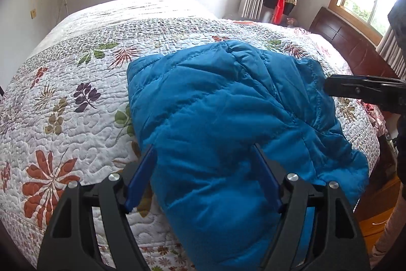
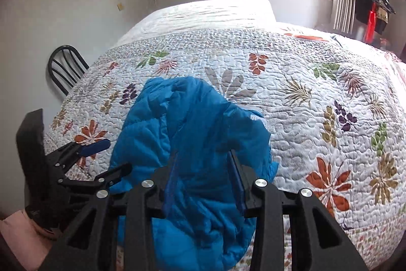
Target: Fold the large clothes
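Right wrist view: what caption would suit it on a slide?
Right gripper with open jaws around a bunched blue puffer jacket on a floral quilted bed, left gripper alongside.

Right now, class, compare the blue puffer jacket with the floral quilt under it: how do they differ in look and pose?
The blue puffer jacket is one plain colour; the floral quilt is white with printed leaves and flowers. The jacket lies bunched and creased in a heap near the bed's edge; the quilt lies spread flat over the bed. The jacket sits between the fingers of the open left claw; the quilt is ungripped. Both are stitched, padded fabric.
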The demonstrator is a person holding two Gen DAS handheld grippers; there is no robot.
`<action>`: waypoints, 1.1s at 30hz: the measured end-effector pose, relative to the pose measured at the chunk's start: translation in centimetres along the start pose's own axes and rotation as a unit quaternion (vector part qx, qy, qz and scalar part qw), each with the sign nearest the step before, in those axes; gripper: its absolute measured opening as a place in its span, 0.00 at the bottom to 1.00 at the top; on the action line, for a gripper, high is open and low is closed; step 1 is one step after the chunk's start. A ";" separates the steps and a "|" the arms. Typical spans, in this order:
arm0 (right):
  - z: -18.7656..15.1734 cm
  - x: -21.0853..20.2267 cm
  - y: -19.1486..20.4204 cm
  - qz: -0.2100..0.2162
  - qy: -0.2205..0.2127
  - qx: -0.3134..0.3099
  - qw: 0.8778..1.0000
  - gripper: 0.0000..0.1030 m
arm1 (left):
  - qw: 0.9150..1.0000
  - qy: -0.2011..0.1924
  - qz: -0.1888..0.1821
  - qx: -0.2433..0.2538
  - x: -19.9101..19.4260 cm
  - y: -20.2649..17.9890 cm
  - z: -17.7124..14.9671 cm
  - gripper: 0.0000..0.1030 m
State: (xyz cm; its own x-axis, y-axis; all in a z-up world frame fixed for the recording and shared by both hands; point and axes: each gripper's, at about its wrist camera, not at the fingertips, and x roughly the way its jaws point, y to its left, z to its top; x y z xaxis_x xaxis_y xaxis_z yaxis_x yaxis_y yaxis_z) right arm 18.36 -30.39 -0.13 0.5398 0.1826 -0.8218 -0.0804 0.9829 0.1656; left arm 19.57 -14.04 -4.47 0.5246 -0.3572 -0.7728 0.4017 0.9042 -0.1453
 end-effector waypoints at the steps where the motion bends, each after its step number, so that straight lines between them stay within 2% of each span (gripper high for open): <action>1: 0.5 1.0 -0.7 0.000 0.010 0.007 1.000 0.37 | 1.000 0.002 -0.001 0.000 0.4 0.1 0.3 0.73; 2: 0.8 2.0 -1.6 0.000 0.021 0.019 1.000 0.34 | 1.000 0.004 0.001 0.001 0.6 0.1 0.5 0.74; 5: 0.7 4.8 -3.7 -0.020 0.052 0.047 0.997 0.32 | 1.000 0.007 -0.004 0.006 1.3 0.0 0.9 0.75; 8: -0.9 8.0 -5.9 0.017 0.084 0.082 0.993 0.32 | 1.000 0.012 -0.013 0.012 2.2 -0.1 0.8 0.75; 12: -2.1 9.2 -7.1 0.037 0.085 0.104 0.990 0.31 | 1.000 0.019 -0.019 0.012 3.5 -0.1 0.9 0.78; 15: -2.0 7.8 -7.3 0.042 0.073 0.116 0.990 0.30 | 0.999 0.026 -0.026 0.007 3.2 0.2 1.1 0.78; 17: -2.0 5.4 -6.8 0.034 0.053 0.117 0.991 0.29 | 0.999 0.026 -0.033 0.001 2.2 0.6 1.1 0.75; 20: -2.7 1.4 -5.0 0.004 0.029 0.086 0.996 0.33 | 1.000 0.009 -0.029 0.000 -0.1 0.5 0.4 0.73; 26: -5.5 -3.8 -0.4 -0.001 0.002 0.012 1.000 0.33 | 1.000 -0.010 -0.012 0.000 -3.4 -0.4 -2.3 0.74; 28: -6.7 -4.0 0.5 0.000 0.009 -0.002 1.000 0.33 | 1.000 -0.004 -0.009 -0.007 -3.5 -0.3 -3.3 0.74; 30: -8.2 -3.4 0.7 -0.024 0.024 -0.006 0.999 0.32 | 1.000 0.006 -0.013 -0.014 -3.3 0.0 -4.1 0.74; 33: -10.5 -0.6 -0.4 -0.027 0.056 0.017 0.998 0.32 | 1.000 0.012 -0.009 -0.006 -2.6 0.1 -5.2 0.76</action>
State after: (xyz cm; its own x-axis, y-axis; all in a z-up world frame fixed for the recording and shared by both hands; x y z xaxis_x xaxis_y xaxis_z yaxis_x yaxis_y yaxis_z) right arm 9.32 -30.68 -5.44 0.4451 0.1326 -0.8856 -0.0240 0.9904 0.1362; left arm 14.34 -11.80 -5.74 0.4987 -0.3672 -0.7851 0.4008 0.9008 -0.1668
